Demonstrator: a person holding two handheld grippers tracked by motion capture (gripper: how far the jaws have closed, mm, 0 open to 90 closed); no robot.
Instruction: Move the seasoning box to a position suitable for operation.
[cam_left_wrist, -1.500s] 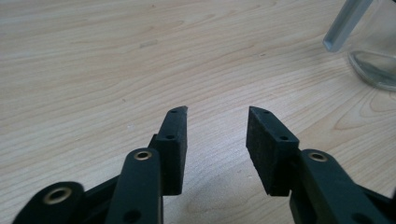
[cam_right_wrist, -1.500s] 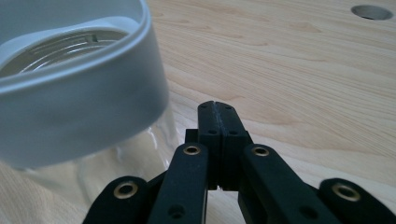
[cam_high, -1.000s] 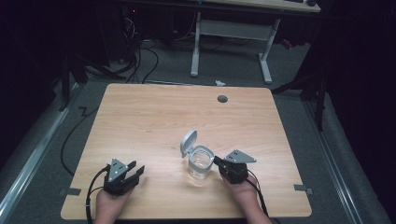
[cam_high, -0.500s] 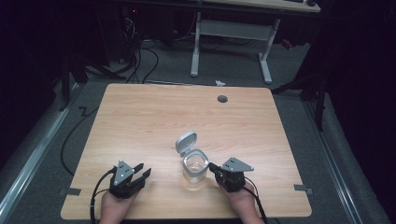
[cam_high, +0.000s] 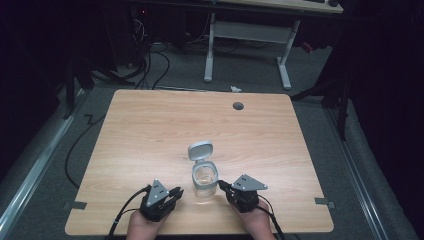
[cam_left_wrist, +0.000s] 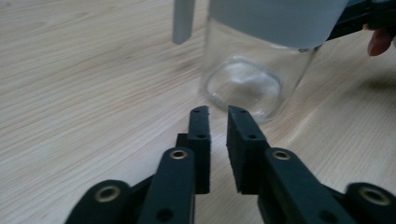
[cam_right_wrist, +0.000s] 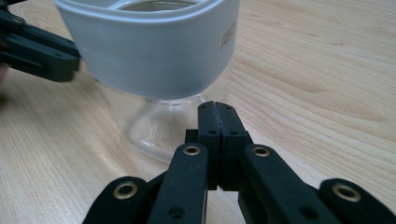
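Observation:
A clear glass jar (cam_high: 205, 179) with a pale grey collar stands near the table's front middle, its flip lid (cam_high: 201, 150) hinged up and open. My left gripper (cam_high: 176, 192) sits just left of the jar, pointing at it, jaws a narrow gap apart with nothing between them. In the left gripper view the gripper (cam_left_wrist: 218, 110) stops just short of the jar's base (cam_left_wrist: 243, 86). My right gripper (cam_high: 223, 185) lies right of the jar, its jaws pressed together and empty. In the right gripper view the gripper (cam_right_wrist: 217, 106) nearly meets the jar (cam_right_wrist: 154, 46).
The wooden table (cam_high: 150, 130) has a round cable hole (cam_high: 238, 106) at the back right and grey tape marks at the front corners (cam_high: 75, 205). Past the far edge are a white desk frame (cam_high: 285, 65) and floor cables (cam_high: 150, 60).
My left gripper has slid right, up close to the jar. My right gripper has drawn back slightly toward the front edge and a little left. The jar has barely moved.

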